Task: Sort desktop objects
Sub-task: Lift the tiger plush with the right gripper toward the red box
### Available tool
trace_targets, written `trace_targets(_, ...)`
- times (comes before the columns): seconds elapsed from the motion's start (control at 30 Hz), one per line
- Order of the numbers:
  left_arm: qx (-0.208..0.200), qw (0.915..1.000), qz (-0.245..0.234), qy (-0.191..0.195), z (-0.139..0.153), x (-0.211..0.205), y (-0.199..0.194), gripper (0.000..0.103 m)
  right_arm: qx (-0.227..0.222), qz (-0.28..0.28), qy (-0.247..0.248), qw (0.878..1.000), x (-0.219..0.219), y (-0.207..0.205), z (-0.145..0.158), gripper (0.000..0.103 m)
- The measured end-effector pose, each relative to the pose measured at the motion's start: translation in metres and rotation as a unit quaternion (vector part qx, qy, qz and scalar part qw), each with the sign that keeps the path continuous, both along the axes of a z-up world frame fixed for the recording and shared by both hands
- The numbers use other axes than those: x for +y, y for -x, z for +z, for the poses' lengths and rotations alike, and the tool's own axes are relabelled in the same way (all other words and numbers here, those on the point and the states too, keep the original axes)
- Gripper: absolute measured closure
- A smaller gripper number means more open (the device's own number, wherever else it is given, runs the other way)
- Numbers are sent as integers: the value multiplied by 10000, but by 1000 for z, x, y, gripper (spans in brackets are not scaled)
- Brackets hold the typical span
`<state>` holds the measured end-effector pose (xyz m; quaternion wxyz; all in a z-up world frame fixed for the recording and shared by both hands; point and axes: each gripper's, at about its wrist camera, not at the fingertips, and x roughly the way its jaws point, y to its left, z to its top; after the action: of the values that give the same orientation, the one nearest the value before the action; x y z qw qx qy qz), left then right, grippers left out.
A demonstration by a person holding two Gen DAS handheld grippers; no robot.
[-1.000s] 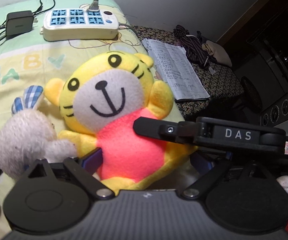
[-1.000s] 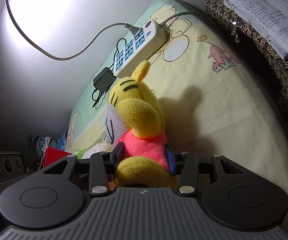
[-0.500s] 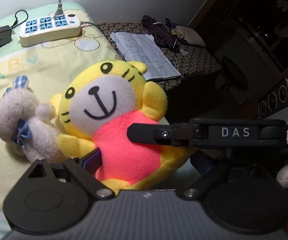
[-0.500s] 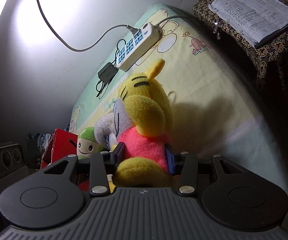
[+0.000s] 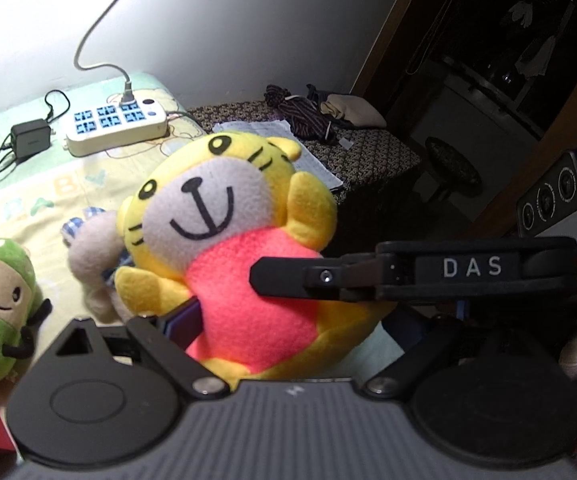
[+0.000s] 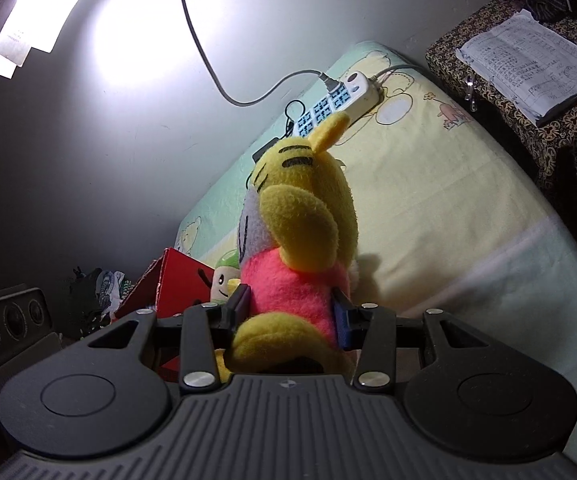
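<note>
Left wrist: 3 plush toys; both tongs (image 5: 288, 324) (image 6: 290, 310) clamp 1 tiger plush (image 5: 224, 216).

The right gripper (image 6: 291, 314) is clamped on the pink body of the tiger plush toy (image 6: 300, 240), one blue-padded finger pressed into each flank. In the left wrist view the same gripper is seen from the side as a black bar marked DAS, reaching in from the right. The left gripper (image 5: 292, 320) is set wider around the toy's lower body; only its left finger (image 5: 180, 316) is seen touching, the right one being hidden.
</note>
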<state>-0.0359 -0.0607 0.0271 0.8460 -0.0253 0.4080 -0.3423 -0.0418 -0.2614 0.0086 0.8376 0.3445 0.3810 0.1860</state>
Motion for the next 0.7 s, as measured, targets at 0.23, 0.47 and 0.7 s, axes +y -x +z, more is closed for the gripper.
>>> trace_targets(0.23, -444, 9988, 170, 78, 25, 64, 25, 9, -368, 71, -92, 9993, 57, 17, 24, 58)
trace_targets(0.47, -707, 9965, 402, 180, 43, 127, 38, 9, -675, 232, -55, 9974, 116, 22, 43, 58)
trace_targets(0.7, -963, 9927, 690, 241, 57, 183, 41, 9, -946, 433, 15, 9946, 172, 12, 61, 58)
